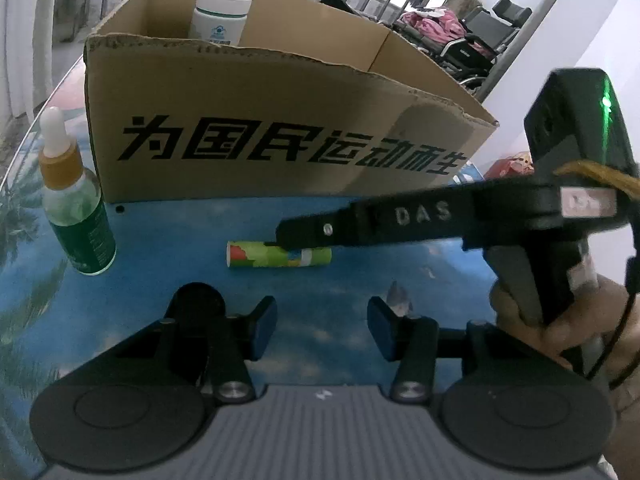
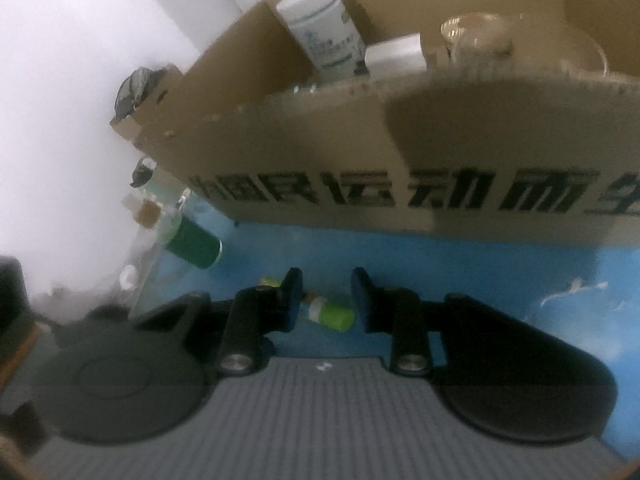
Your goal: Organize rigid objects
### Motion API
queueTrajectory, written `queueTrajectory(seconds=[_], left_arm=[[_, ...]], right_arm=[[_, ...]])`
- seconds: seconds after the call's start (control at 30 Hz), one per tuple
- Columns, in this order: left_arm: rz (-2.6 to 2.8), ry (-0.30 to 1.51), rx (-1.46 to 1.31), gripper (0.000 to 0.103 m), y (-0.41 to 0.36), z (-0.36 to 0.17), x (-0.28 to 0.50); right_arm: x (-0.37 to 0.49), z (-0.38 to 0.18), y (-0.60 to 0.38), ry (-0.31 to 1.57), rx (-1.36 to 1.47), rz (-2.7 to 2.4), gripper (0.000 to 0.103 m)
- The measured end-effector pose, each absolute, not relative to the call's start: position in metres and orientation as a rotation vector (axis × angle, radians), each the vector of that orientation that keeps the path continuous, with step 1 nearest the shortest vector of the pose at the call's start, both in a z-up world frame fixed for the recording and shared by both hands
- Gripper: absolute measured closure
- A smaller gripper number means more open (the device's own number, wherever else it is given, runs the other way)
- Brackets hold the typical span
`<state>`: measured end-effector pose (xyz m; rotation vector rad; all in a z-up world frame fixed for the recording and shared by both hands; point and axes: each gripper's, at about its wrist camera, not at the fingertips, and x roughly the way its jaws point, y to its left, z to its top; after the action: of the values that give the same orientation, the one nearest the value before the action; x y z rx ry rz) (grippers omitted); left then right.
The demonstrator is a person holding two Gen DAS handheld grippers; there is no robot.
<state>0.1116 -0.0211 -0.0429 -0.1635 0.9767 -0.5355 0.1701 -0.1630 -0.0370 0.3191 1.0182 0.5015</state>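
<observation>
The open brown cardboard box is holding a white plastic jar, while the right gripper, part-open and gripping nothing, is straddling a green patterned tube.

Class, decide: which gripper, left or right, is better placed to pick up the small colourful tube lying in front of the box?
Right. The right gripper is open with the colourful tube lying between its fingers. The left gripper sits farther back from it.

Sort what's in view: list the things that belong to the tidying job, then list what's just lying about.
Job:
cardboard box
white jar in the box
glass cup in the box
dropper bottle beside the box
colourful tube, at the right gripper
left gripper, open

Lying about:
wheelchair
pink cloth
</observation>
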Motion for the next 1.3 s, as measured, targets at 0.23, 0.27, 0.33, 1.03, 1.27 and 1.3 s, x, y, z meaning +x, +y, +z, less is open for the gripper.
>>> queueTrajectory(seconds=[0.23, 0.27, 0.33, 1.03, 1.27, 1.3], left_arm=[[-0.537, 0.974, -0.171, 0.053, -0.022, -0.042, 0.114], [-0.537, 0.974, -0.169, 0.053, -0.02, -0.042, 0.114], [-0.536, 0.973, -0.166, 0.053, -0.021, -0.041, 0.113], [-0.513, 0.873, -0.056, 0.064, -0.034, -0.018, 0.093], [-0.532, 0.729, -0.018, 0.064, -0.037, 0.031, 0.083], [-0.534, 0.707, -0.011, 0.064, -0.039, 0.039, 0.084]], right_arm=[[0.159, -0.039, -0.163, 1.071, 0.35, 0.55, 0.077], [0.158, -0.039, -0.162, 1.079, 0.354, 0.556, 0.077], [0.156, -0.04, -0.16, 1.092, 0.356, 0.569, 0.078], [0.137, -0.023, -0.161, 1.059, 0.34, 0.599, 0.088], [0.124, 0.028, -0.166, 0.926, 0.304, 0.606, 0.088], [0.123, 0.038, -0.167, 0.899, 0.293, 0.606, 0.088]])
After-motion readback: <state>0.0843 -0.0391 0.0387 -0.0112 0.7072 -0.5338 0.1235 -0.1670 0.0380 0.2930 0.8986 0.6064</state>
